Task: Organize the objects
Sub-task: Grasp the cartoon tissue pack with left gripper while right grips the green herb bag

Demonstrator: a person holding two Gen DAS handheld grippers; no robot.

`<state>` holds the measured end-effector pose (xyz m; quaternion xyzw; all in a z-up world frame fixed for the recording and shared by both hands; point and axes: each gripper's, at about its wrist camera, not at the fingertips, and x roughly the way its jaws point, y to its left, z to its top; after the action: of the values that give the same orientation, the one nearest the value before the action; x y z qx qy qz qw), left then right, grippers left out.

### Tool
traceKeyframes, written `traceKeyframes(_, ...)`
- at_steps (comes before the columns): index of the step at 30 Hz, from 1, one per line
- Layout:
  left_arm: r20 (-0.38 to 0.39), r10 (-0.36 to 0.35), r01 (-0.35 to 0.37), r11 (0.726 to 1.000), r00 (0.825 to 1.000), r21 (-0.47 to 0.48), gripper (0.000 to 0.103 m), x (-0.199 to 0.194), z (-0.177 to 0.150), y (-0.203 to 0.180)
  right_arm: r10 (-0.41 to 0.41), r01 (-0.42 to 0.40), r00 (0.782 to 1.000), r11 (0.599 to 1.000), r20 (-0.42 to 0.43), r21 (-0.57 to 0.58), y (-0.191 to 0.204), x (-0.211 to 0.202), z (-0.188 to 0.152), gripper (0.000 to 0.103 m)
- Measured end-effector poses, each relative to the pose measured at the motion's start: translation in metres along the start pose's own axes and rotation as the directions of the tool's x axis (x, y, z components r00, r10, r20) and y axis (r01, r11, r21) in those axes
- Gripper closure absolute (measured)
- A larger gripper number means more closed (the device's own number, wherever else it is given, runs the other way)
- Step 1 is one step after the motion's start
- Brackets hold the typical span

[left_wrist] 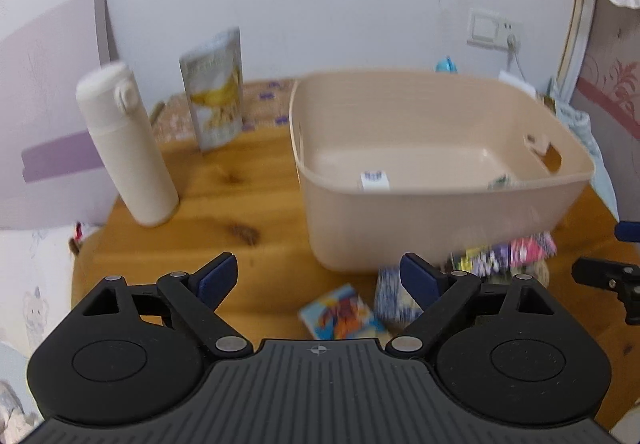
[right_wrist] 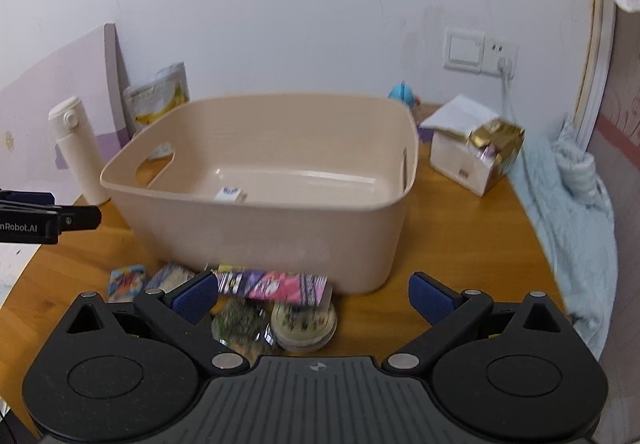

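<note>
Both grippers hang over the wooden bench [right_wrist: 460, 228] with fingers spread wide, holding nothing. Ahead of the right gripper [right_wrist: 314, 294] sits the beige bin [right_wrist: 260, 228], a small white box [right_wrist: 230, 195] inside. Between its fingers lie a pink-purple packet [right_wrist: 280, 286] and a round tin [right_wrist: 302, 324]. By the left gripper [left_wrist: 320, 278], a colourful card [left_wrist: 340, 312] lies just inside its right finger; a white bottle [left_wrist: 128, 144] stands far ahead-left.

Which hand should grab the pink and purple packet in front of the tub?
Probably the right gripper: open, with the pink and purple packet just ahead between its fingers. The left gripper sits farther left, nearer the blue card.
</note>
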<state>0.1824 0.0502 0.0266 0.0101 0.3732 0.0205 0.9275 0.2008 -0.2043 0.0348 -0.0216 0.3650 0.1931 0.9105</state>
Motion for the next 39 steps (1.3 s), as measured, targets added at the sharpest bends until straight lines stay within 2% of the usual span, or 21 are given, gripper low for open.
traceKeyframes(5, -0.061, -0.022, 0.022, 1.000, 0.998, -0.003, 0.013, 0.011, -0.023, -0.002, 0.022, -0.021, 0.998, 1.000, -0.063, 0.020, 0.001, 0.014, -0.020, 0.000)
traceKeyframes(10, -0.098, -0.029, 0.029, 1.000, 0.995, -0.004, 0.013, 0.018, -0.038, -0.004, 0.008, -0.008, 0.995, 1.000, -0.098, 0.005, 0.005, 0.022, -0.037, 0.000)
traceKeyframes(17, -0.145, -0.025, 0.022, 1.000, 0.989, -0.021, 0.013, 0.034, -0.054, -0.008, -0.035, 0.030, 0.994, 0.998, -0.102, -0.050, 0.013, 0.026, -0.047, 0.000)
traceKeyframes(26, -0.146, -0.015, 0.002, 0.996, 0.989, -0.085, 0.013, 0.052, -0.058, -0.004, -0.045, 0.030, 0.994, 0.989, -0.103, -0.143, 0.036, 0.037, -0.055, 0.001)
traceKeyframes(28, -0.148, -0.011, -0.002, 0.996, 0.989, -0.092, 0.013, 0.055, -0.057, -0.004, -0.054, 0.039, 0.994, 0.989, -0.099, -0.146, 0.040, 0.041, -0.055, 0.010)
traceKeyframes(30, -0.152, -0.013, -0.002, 0.995, 0.988, -0.098, 0.013, 0.058, -0.057, -0.003, -0.057, 0.043, 0.993, 0.989, -0.102, -0.138, 0.042, 0.047, -0.054, 0.014)
traceKeyframes(32, -0.144, -0.004, -0.009, 0.996, 0.990, -0.090, 0.013, 0.060, -0.056, -0.004, -0.048, 0.035, 0.993, 0.992, -0.107, -0.122, 0.043, 0.051, -0.053, 0.018)
traceKeyframes(37, -0.138, 0.002, -0.014, 0.996, 0.990, -0.088, 0.013, 0.064, -0.053, -0.001, -0.021, 0.010, 0.994, 0.995, -0.110, -0.099, 0.046, 0.057, -0.051, 0.038)
traceKeyframes(39, -0.136, 0.005, -0.016, 0.996, 0.991, -0.087, 0.013, 0.066, -0.052, 0.000, -0.010, 0.000, 0.994, 0.996, -0.112, -0.088, 0.047, 0.058, -0.050, 0.042)
